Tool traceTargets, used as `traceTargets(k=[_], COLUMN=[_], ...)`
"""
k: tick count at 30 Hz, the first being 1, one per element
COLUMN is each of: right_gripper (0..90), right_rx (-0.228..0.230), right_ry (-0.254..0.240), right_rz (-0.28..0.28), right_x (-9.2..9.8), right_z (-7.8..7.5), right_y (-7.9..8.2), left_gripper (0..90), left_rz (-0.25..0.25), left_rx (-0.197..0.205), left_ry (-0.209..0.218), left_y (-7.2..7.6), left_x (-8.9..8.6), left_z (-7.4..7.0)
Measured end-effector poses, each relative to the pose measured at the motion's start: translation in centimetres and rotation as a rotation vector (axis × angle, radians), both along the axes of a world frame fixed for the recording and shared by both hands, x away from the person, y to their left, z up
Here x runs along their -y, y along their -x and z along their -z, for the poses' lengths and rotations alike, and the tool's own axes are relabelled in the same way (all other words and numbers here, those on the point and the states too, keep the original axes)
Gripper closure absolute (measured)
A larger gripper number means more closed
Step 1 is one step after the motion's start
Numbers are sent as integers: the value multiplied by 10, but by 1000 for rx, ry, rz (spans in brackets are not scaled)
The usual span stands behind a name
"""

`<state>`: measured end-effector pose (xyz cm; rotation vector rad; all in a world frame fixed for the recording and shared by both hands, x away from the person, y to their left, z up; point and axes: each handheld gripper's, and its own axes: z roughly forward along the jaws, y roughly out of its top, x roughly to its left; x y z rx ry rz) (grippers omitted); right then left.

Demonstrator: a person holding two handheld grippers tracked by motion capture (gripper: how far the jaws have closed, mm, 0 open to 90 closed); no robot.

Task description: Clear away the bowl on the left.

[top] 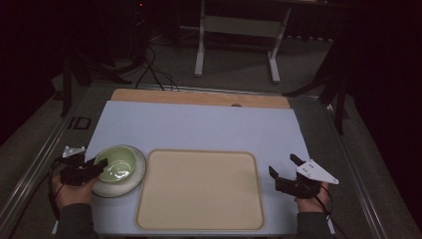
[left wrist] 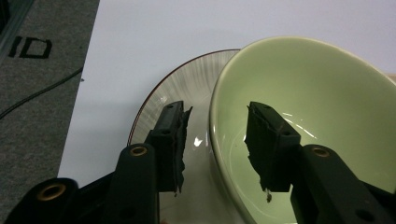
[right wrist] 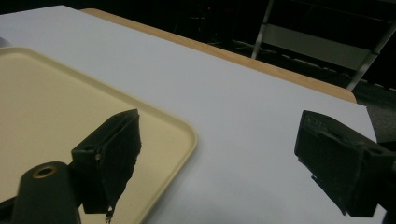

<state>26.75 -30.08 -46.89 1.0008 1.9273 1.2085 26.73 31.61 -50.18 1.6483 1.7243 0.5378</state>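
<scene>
I see the matte white worktop (top: 199,127) carrying a smooth beige rounded-rectangle tray (top: 199,189), and left of it a glossy green bowl (top: 117,163) on a ribbed glass plate (top: 138,174). My left gripper (left wrist: 217,140) straddles the bowl's rim, fingers (left wrist: 175,140) partly open, not gripping; my right gripper (top: 284,172) hangs wide open, empty.

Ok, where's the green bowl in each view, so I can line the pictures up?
High view: the green bowl sits lower left on a plate, at the left gripper.
Left gripper view: the bowl takes up the right side, its near rim between the open jaws.
Right gripper view: not in it; a beige tray lies at left.
Shared landmark: the white mat.
</scene>
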Motion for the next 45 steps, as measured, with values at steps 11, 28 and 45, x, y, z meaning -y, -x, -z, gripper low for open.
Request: traceTargets(k=[11,28,45], right_gripper=[139,139,139], right_rx=[4,7,8], right_ry=[0,0,-3], right_rz=[-4,-9,-10], right_x=[0,0,0], right_z=[0,-1,-1], right_y=[0,1,1], left_gripper=[645,730,814], left_rz=[-16,23,19], left_rx=[-40,-77,-87], left_ry=[23,114,166], left_y=[-4,-5,-3], left_x=[0,-5,-8], left_z=[4,7,8])
